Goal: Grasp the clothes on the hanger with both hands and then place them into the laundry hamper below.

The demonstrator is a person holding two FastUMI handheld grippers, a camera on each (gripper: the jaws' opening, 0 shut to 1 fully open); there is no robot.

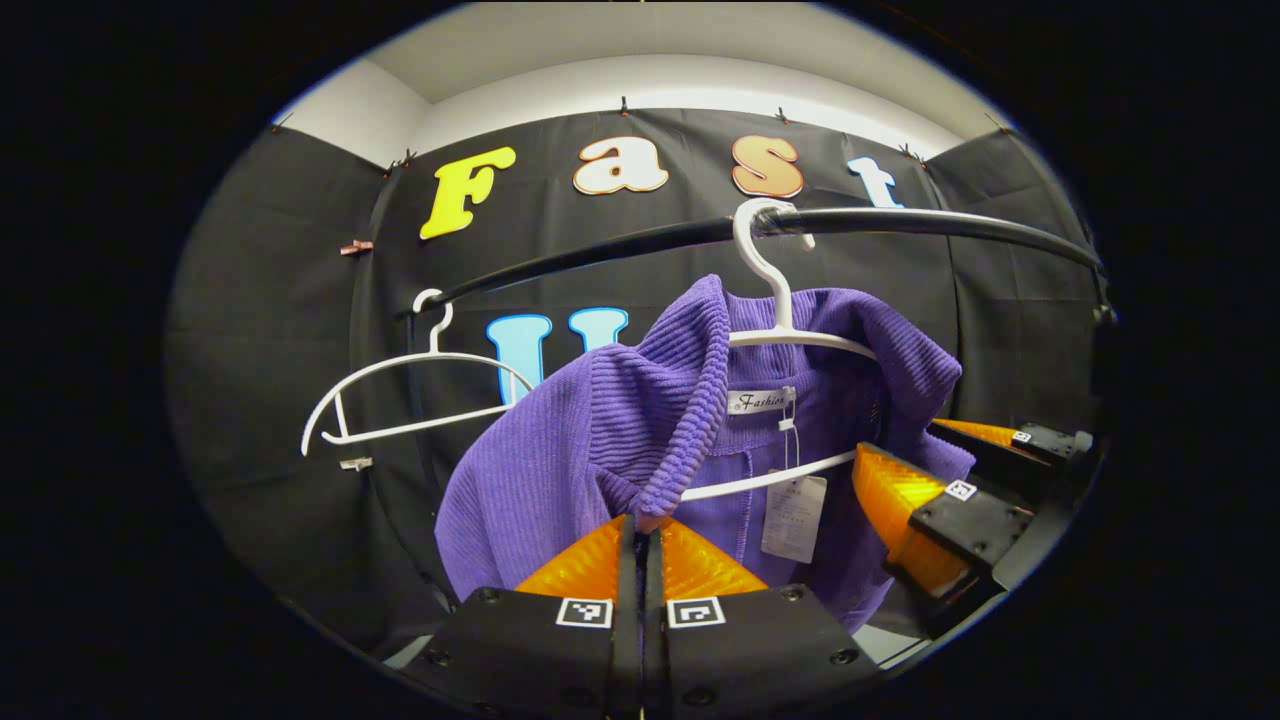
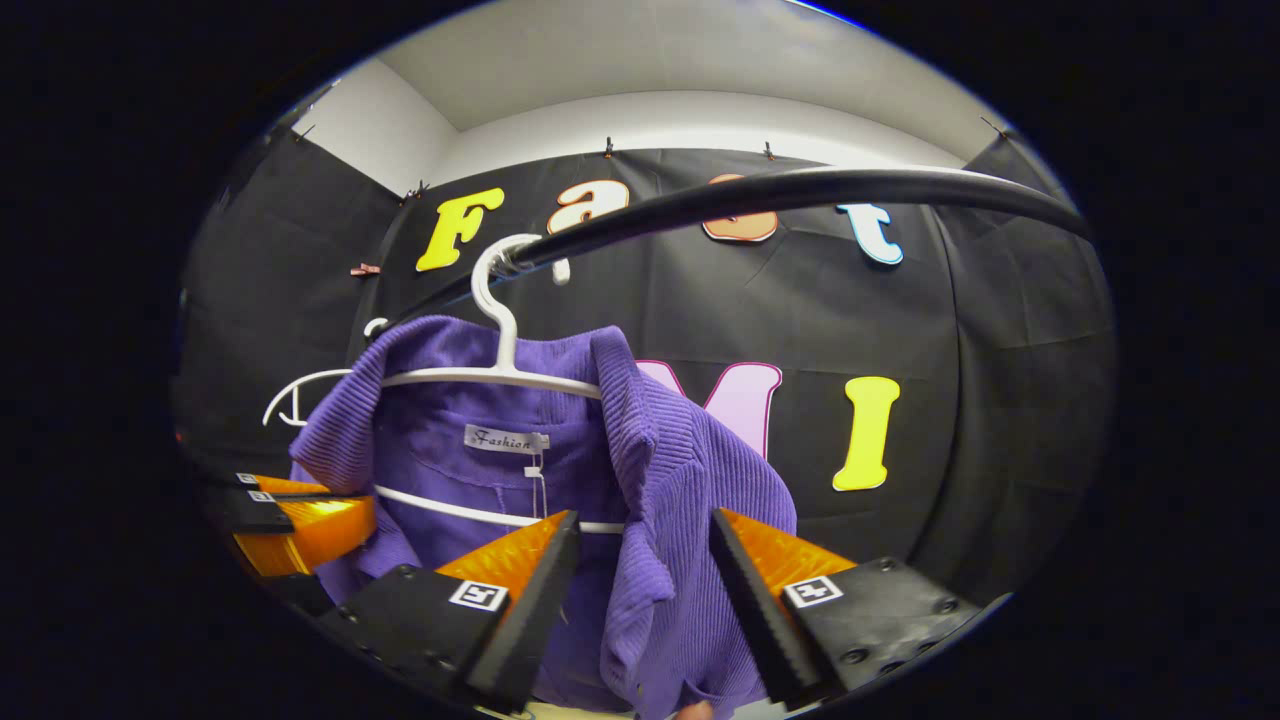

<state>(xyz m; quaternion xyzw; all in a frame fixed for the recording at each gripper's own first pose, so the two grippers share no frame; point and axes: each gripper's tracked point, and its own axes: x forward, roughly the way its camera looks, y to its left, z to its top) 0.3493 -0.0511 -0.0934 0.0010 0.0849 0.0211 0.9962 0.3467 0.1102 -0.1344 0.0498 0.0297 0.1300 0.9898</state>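
A purple ribbed garment (image 1: 560, 450) hangs on a white hanger (image 1: 775, 300) from a black rail (image 1: 900, 220). My left gripper (image 1: 641, 525) is shut, and the tip of the garment's folded front edge is pinched between its orange fingers. The right gripper (image 1: 900, 440) stands open at the garment's far side. In the right gripper view, my right gripper (image 2: 645, 520) is open with the garment's (image 2: 680, 470) hanging front edge in the gap between its fingers, not pressed. The left gripper (image 2: 345, 497) shows low at the left, against the cloth. The hanger (image 2: 500, 375) hooks over the rail (image 2: 800, 190).
An empty white hanger (image 1: 400, 370) hangs further along the rail to the left, also seen behind the garment as the empty hanger (image 2: 300, 385). A paper tag (image 1: 793, 518) dangles inside the collar. The black cloth wall is close behind.
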